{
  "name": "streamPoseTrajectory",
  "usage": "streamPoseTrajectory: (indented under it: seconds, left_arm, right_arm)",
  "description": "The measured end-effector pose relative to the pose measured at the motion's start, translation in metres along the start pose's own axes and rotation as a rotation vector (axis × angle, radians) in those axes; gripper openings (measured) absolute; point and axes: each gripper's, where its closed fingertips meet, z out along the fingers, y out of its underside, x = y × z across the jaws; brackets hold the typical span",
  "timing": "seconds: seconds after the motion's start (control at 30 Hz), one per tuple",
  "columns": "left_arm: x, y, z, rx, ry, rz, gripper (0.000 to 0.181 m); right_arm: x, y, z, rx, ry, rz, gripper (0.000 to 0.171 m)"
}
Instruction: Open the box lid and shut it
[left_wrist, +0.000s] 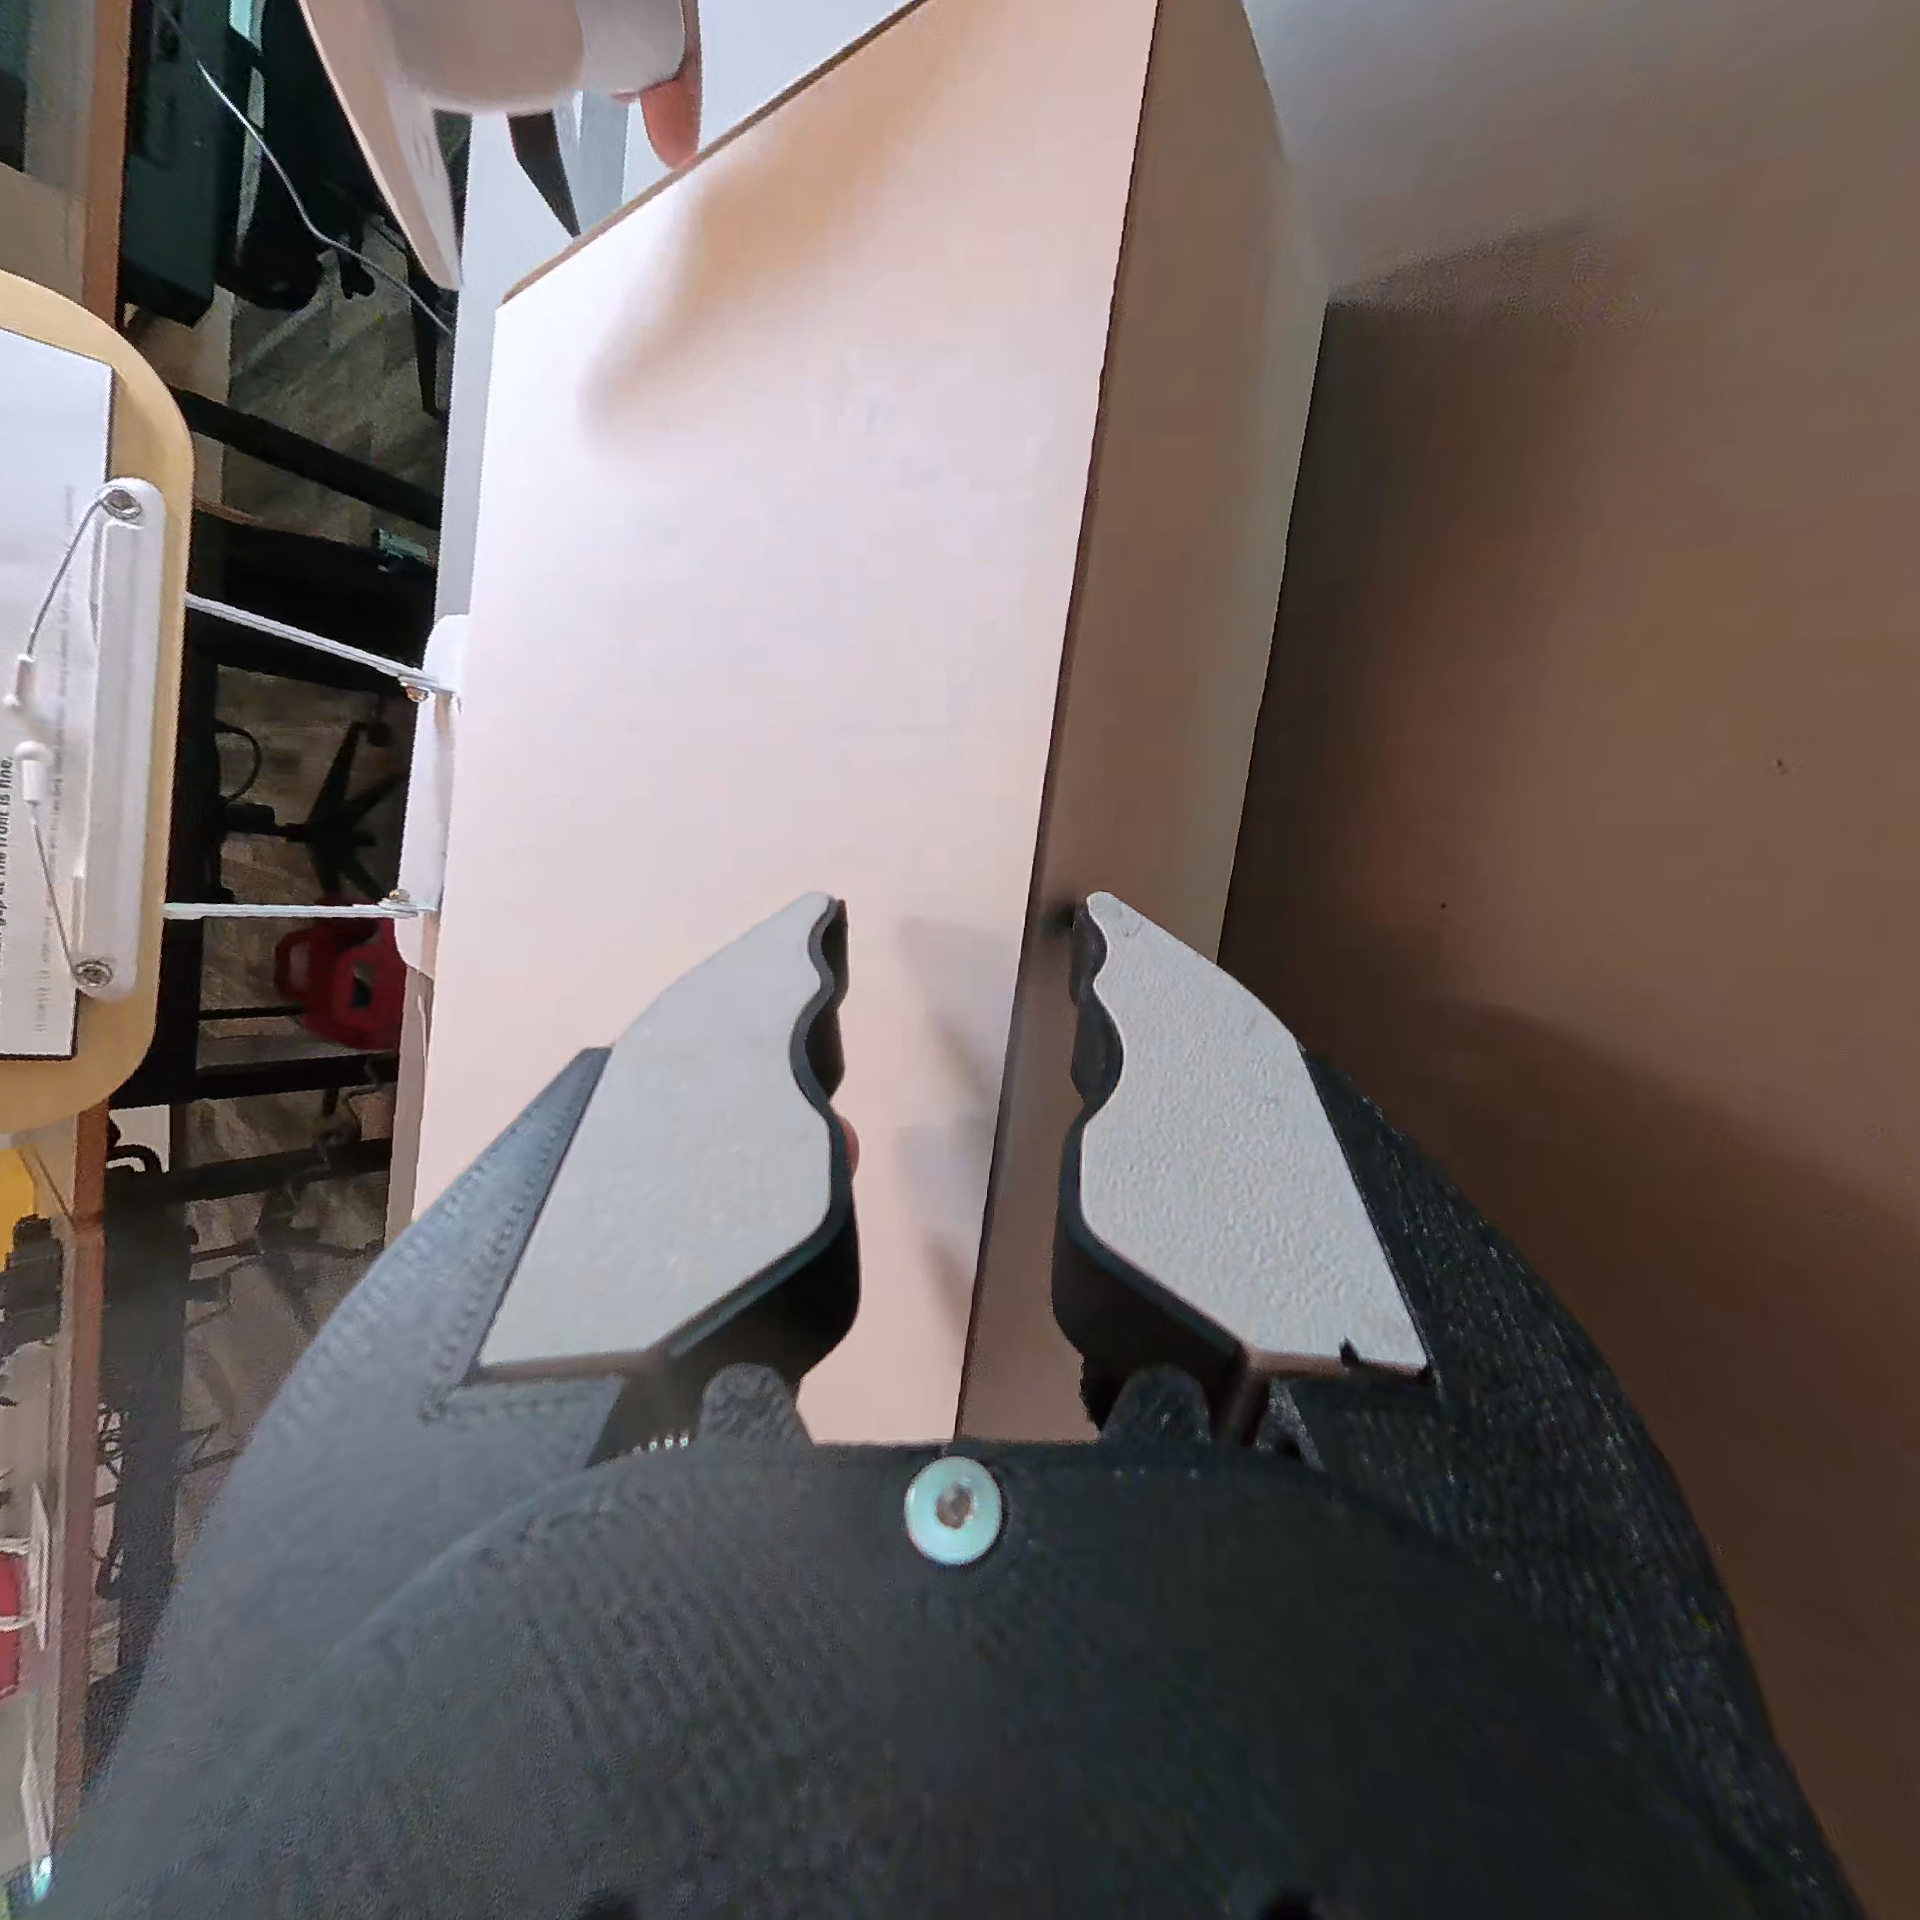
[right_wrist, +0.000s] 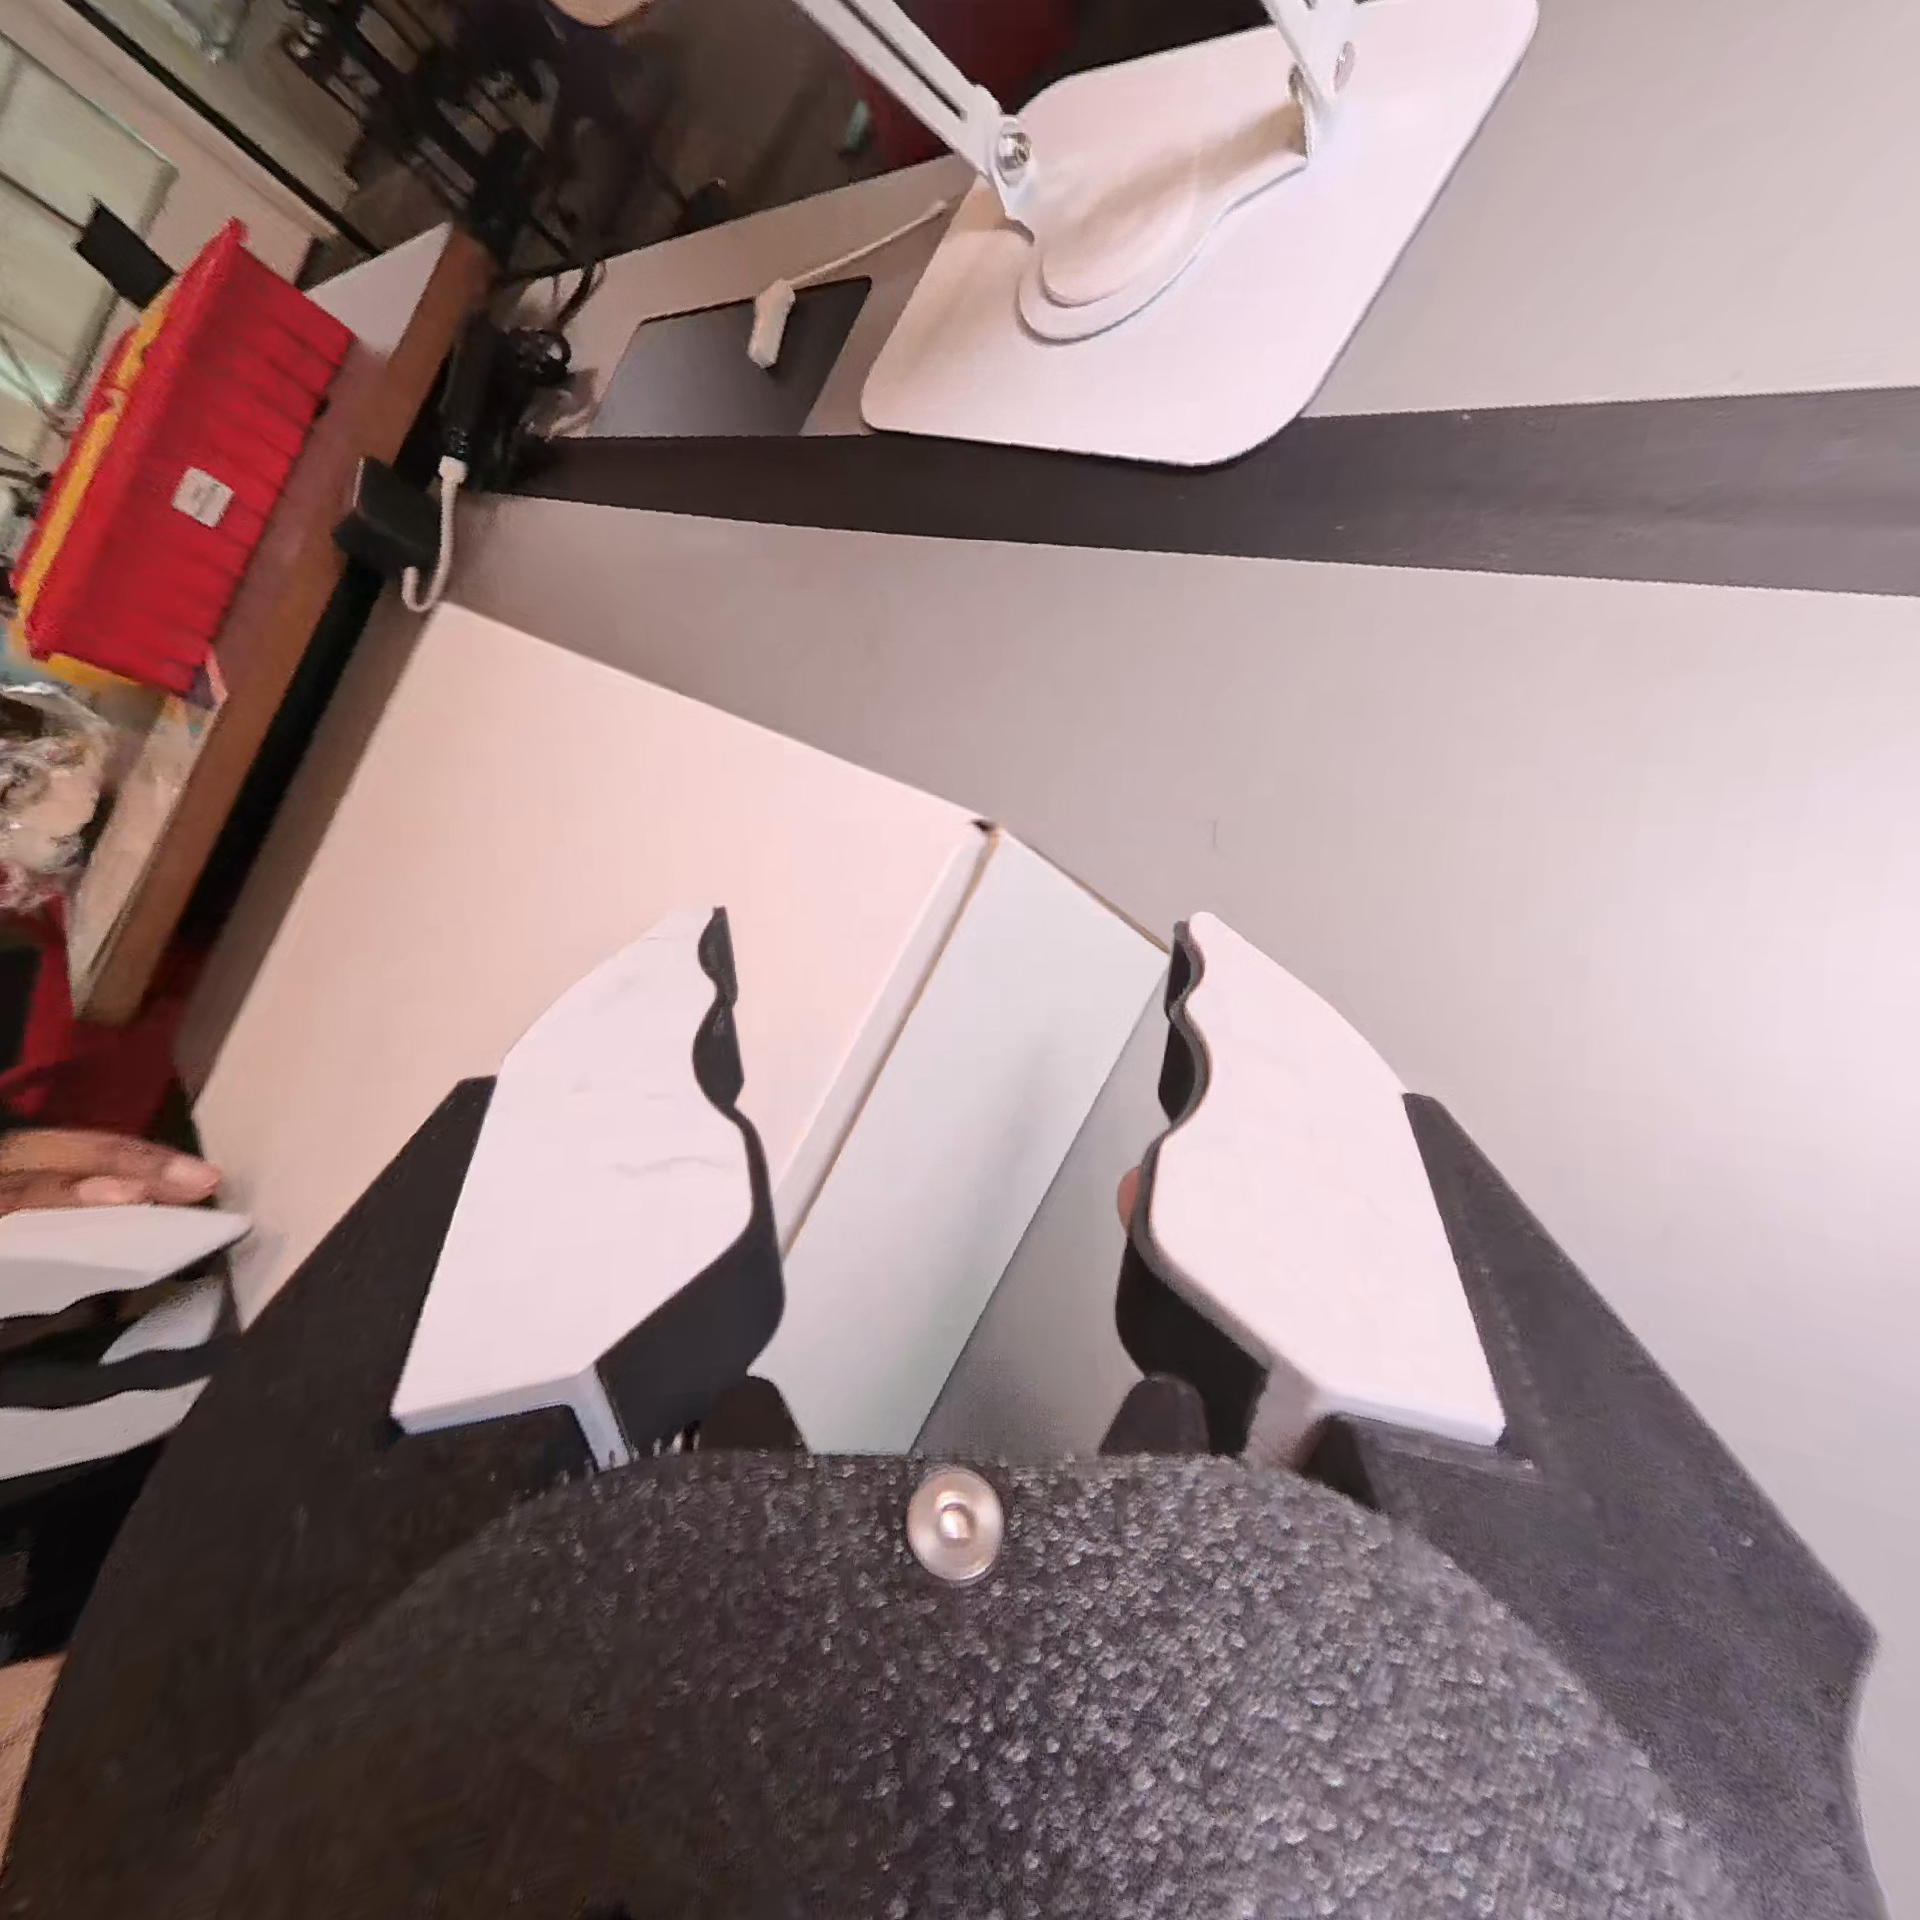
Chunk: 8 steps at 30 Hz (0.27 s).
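**Both claws straddle the box lid's edges, lid apparently down**

The pale pink, flat-topped cardboard box (right_wrist: 540, 935) lies on the grey surface (right_wrist: 1455, 779). The left claw (left_wrist: 956, 925) is spread, 1 finger over the lid's top face and 1 beside its side wall, straddling that edge without pinching it. The right claw (right_wrist: 945, 935) is likewise released, its fingers either side of another lid edge near a corner. The left claw also shows at the left margin of the right wrist view.

The lid looks flat and flush in both views, so the box appears shut. Whether opening is yet to come or the closing is finished cannot be told. A white stand base (right_wrist: 1174, 270) sits well beyond the box.
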Motion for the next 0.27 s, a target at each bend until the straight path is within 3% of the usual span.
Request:
streamPoseTrajectory:
  seconds: [0.1,0.27]
  left_arm:
    - [0.0,0.003,-0.002,-0.011,0.009,-0.003,0.04]
    - [-0.001,0.013,-0.007,-0.045,0.014,0.035,0.029]
  right_arm:
    - [0.015,0.008,0.014,-0.048,0.05,0.061,0.072]
    - [0.006,0.01,0.016,-0.04,-0.046,0.137,0.055]
